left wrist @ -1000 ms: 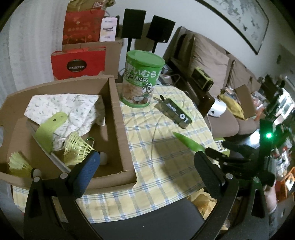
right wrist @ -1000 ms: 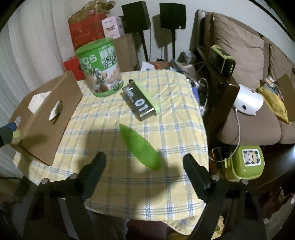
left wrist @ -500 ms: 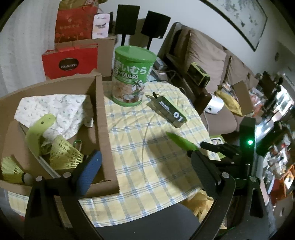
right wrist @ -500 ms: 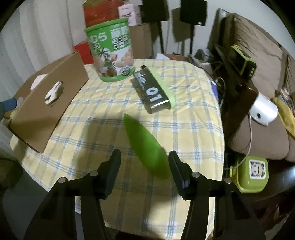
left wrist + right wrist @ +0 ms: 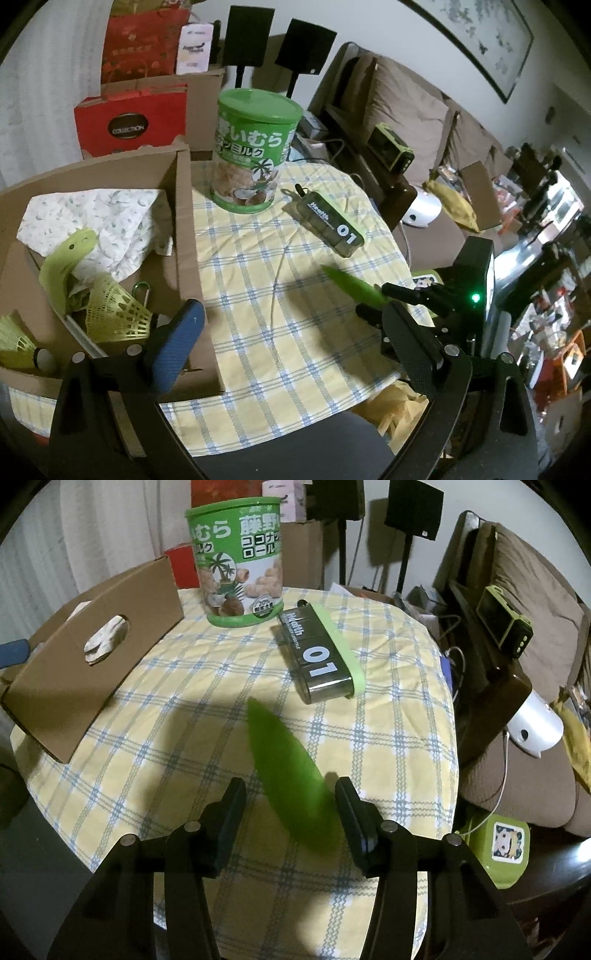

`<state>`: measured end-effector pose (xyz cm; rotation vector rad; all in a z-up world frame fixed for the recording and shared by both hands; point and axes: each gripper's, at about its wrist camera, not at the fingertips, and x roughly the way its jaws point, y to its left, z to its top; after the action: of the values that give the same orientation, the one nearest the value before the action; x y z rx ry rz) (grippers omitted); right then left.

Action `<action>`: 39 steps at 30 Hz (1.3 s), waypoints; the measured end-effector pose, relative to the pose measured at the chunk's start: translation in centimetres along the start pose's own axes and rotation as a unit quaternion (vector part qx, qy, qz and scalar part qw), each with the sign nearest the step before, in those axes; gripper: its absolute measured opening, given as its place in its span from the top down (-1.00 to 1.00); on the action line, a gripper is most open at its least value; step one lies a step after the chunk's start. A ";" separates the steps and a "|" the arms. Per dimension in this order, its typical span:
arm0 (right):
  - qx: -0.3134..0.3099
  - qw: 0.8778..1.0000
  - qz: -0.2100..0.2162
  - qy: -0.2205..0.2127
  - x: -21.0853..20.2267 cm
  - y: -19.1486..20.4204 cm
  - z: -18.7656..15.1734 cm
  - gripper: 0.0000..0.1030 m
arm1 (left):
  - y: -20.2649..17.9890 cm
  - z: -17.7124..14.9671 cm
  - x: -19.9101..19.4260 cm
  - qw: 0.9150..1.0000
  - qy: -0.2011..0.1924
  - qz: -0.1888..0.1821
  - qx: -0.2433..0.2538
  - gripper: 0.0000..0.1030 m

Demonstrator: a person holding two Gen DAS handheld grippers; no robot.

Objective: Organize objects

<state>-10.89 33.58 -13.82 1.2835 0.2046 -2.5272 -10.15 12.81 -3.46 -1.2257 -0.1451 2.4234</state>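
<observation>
A flat green leaf-shaped piece (image 5: pixel 288 775) lies on the checked tablecloth (image 5: pixel 388 746). My right gripper (image 5: pixel 291 805) straddles its near end, jaws partly closed with a gap on each side; it also shows in the left wrist view (image 5: pixel 376 306). A dark "01" pill case (image 5: pixel 317 653) and a green tin (image 5: pixel 240 561) stand further back. My left gripper (image 5: pixel 291 339) is open and empty beside the cardboard box (image 5: pixel 184 206), which holds yellow shuttlecocks (image 5: pixel 114 314), a patterned cloth (image 5: pixel 99 218) and a green clip (image 5: pixel 66 258).
The round table's edge drops off at right toward a brown sofa (image 5: pixel 535 602) and a green lunch box (image 5: pixel 498 845). Red boxes (image 5: pixel 129 122) and black speakers (image 5: pixel 273 40) stand behind the table.
My right gripper has moved forward and down over the green leaf piece and its jaws have narrowed around it. My left gripper has drifted slightly, still open.
</observation>
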 end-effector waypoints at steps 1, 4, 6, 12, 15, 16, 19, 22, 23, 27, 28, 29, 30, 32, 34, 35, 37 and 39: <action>0.001 1.000 0.001 -0.003 -0.1 0.0 0.0 0.36 | -0.1 0.0 0.1 1.000 0.001 0.000 0.001 -0.87; 0.009 1.000 0.001 -0.007 -0.3 0.0 -0.2 0.45 | -0.4 -0.1 0.2 1.000 0.002 0.001 0.005 -0.87; 0.019 1.000 0.002 -0.011 -0.5 -0.1 -0.3 0.47 | -0.5 -0.1 0.1 1.000 0.003 -0.002 0.005 -0.87; 0.080 0.996 0.038 -0.017 -1.4 -1.5 -0.9 0.81 | -0.9 -0.1 -0.1 1.000 0.001 -0.011 0.002 -0.87; 0.102 0.994 0.044 -0.014 -1.8 -2.0 -1.5 0.81 | -1.4 -0.1 0.0 1.000 0.006 -0.023 0.000 -0.87; 0.110 0.993 0.044 -0.013 -2.0 -2.1 -1.7 0.81 | -1.6 -0.1 0.1 1.000 0.007 -0.028 0.000 -0.87; 0.137 0.989 0.052 -0.021 -2.7 -2.7 -2.3 0.75 | -2.3 -0.2 0.6 0.999 0.018 -0.041 -0.001 -0.87; 0.162 0.985 0.053 -0.023 -3.3 -3.1 -2.8 0.75 | -3.0 -0.3 1.6 0.998 0.035 -0.056 -0.003 -0.86; 0.170 0.984 0.049 -0.022 -3.5 -3.3 -2.8 0.75 | -3.3 -0.4 2.1 0.997 0.041 -0.058 -0.002 -0.77; 0.181 0.983 0.027 -0.019 -4.0 -3.9 -2.8 0.63 | -4.2 -0.7 4.0 0.997 0.061 -0.043 0.009 -0.54; 0.183 0.983 0.028 -0.019 -4.0 -4.0 -2.8 0.62 | -4.3 -0.8 4.6 0.997 0.068 -0.044 0.008 -0.44; 0.187 0.982 0.035 -0.021 -4.0 -4.2 -2.9 0.59 | -4.3 -0.9 5.4 0.996 0.078 -0.048 0.004 -0.34; 0.194 0.979 0.050 -0.023 -4.0 -4.3 -3.0 0.55 | -4.2 -1.0 6.1 0.994 0.089 -0.055 -0.003 -0.29; 0.202 0.977 0.067 -0.028 -4.1 -4.4 -3.0 0.33 | -4.0 -1.0 7.6 0.992 0.104 -0.064 -0.017 -0.12; 0.187 0.980 0.063 -0.029 -4.0 -3.8 -2.9 0.25 | -3.9 -1.0 8.8 0.991 0.114 -0.064 -0.029 -0.11; 0.178 0.982 0.059 -0.030 -3.9 -3.4 -2.9 0.25 | -3.9 -0.9 9.4 0.990 0.116 -0.067 -0.034 -0.11; 0.164 0.984 0.058 -0.030 -3.7 -2.8 -2.7 0.25 | -3.9 -0.7 10.4 0.989 0.122 -0.072 -0.042 -0.11; 0.155 0.986 0.057 -0.030 -3.3 -2.2 -2.4 0.25 | -3.8 -0.5 11.4 0.987 0.130 -0.080 -0.054 -0.11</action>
<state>-7.94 36.93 -12.64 1.2827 -0.2796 -2.5642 -14.52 20.87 -11.27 -1.5045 -0.2889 2.1211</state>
